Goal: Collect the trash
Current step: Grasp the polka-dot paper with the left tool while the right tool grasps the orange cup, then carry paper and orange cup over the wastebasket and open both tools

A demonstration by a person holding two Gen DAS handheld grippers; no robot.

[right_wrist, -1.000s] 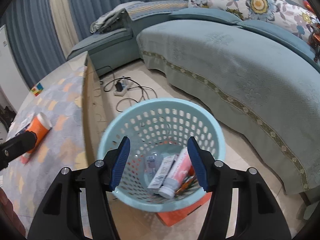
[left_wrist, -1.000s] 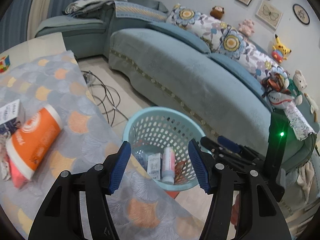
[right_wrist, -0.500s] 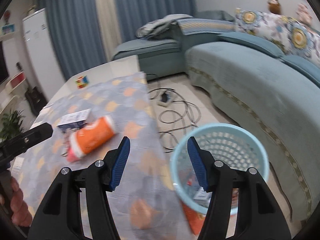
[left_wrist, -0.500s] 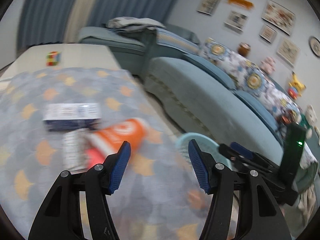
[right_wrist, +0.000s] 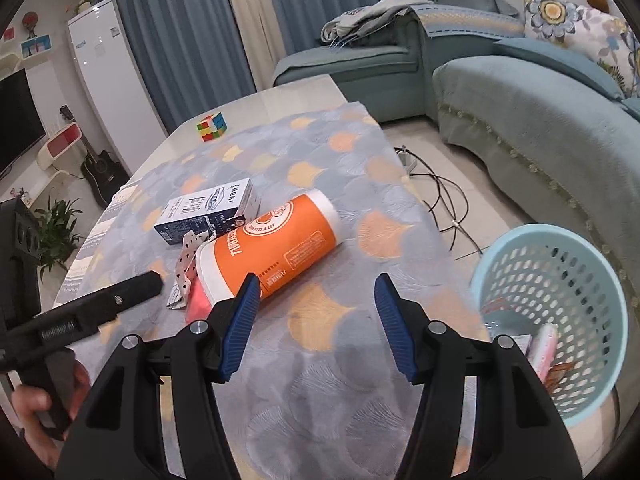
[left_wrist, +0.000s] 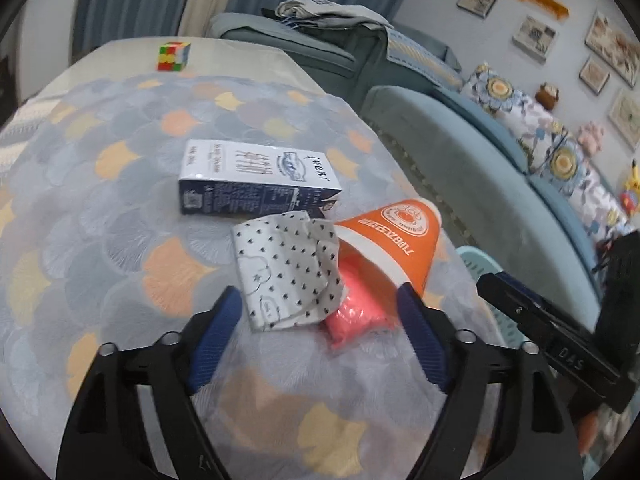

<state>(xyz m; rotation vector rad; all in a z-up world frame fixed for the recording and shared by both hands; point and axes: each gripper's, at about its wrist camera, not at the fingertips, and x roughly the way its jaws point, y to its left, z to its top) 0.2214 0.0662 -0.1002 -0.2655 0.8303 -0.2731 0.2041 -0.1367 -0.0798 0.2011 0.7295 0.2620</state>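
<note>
Dotted paper wrapper (left_wrist: 290, 270) lies crumpled mid-table against the orange cup (left_wrist: 394, 240), just ahead of your left gripper (left_wrist: 320, 340), jaws spread, empty. You're at the reach-for-next-item step; drop and close on the wrapper only. Right gripper (right_wrist: 314, 320) is also released. Milk carton (left_wrist: 256, 184) sits behind; basket (right_wrist: 560, 320) is off the table's right edge, path clear.

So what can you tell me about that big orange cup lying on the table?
The orange cup looks like a paper drink cup with white bands at rim and base, a round logo and printed text. It lies on its side on the patterned tablecloth. Something pink spills from its open mouth, partly covered by a dotted paper wrapper. A blue and white carton lies just behind. Neither pair of tongs touches it.
</note>
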